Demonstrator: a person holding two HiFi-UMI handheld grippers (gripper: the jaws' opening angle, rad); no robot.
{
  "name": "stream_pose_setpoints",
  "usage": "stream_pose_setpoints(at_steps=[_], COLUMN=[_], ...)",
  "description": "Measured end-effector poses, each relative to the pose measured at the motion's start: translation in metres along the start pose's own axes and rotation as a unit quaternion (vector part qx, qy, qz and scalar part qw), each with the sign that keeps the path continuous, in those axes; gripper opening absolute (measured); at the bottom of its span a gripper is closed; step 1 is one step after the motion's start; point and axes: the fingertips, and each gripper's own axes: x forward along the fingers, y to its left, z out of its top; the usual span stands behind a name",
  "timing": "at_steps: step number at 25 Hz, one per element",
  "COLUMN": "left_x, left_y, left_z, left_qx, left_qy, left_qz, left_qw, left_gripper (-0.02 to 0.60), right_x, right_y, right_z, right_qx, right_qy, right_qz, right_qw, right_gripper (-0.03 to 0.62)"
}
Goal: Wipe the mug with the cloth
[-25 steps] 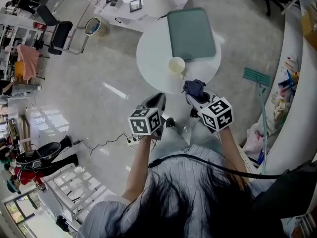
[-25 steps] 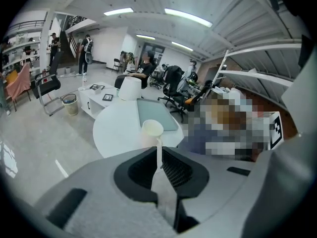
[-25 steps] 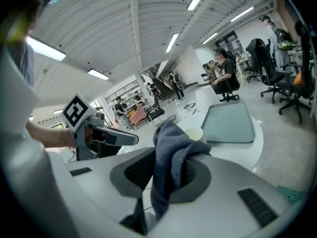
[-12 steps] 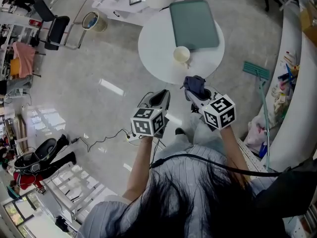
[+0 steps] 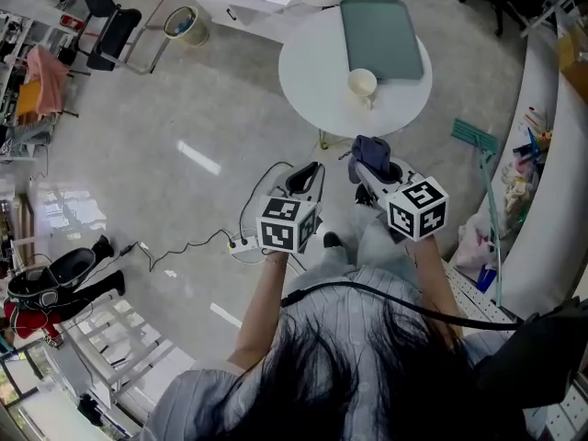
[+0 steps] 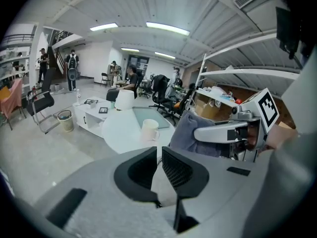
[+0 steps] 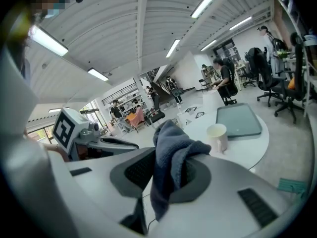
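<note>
Table (image 5: 312,72), mug (image 5: 362,82) farther right now

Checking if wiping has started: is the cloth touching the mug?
Apart. The head view shows the cloth, held by the right gripper, short of the mug, with bare table top between them.

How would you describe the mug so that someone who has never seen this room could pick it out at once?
Find the round white table, with a flat grey-green tray on it. The mug stands upright on the bare tabletop by the tray's near edge. It is small, cream and handled, unlike the flat, darker tray.
</note>
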Motion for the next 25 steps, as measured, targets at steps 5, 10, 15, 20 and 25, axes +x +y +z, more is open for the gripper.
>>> stream_pose_setpoints(at_steps=[5, 10, 15, 20, 25], left_x=[-0.028, -0.051, -0.069, -0.08, -0.084], left_y=[0.0, -0.007, -0.019, -0.037, -0.047], left_z=[-0.018, -0.028, -0.041, -0.049, -0.049], left_qx=[0.008, 0.011, 0.015, 0.027, 0.034], left_qy=[-0.003, -0.018, -0.029, -0.035, -0.041], left_qz=[-0.006, -0.008, -0.007, -0.01, -0.014], left_qw=[1.0, 0.9998, 0.9995, 0.999, 0.9985], left_gripper=[0.044, 0.044, 0.044, 0.044, 0.044], right_x=[-0.008, -0.016, -0.028, -0.045, -0.056], right_y=[0.03, 0.057, 0.082, 0.094, 0.098], right_z=[-0.007, -0.022, -0.038, -0.053, -0.059], right_qx=[0.009, -0.007, -0.015, -0.018, -0.036], right_qy=[-0.012, -0.011, -0.011, -0.008, -0.003], right_qz=[-0.004, -0.001, 0.007, 0.008, 0.007], right_qw=[1.0, 1.0, 1.0, 1.0, 0.999], right_gripper=[0.08, 0.08, 0.08, 0.08, 0.08])
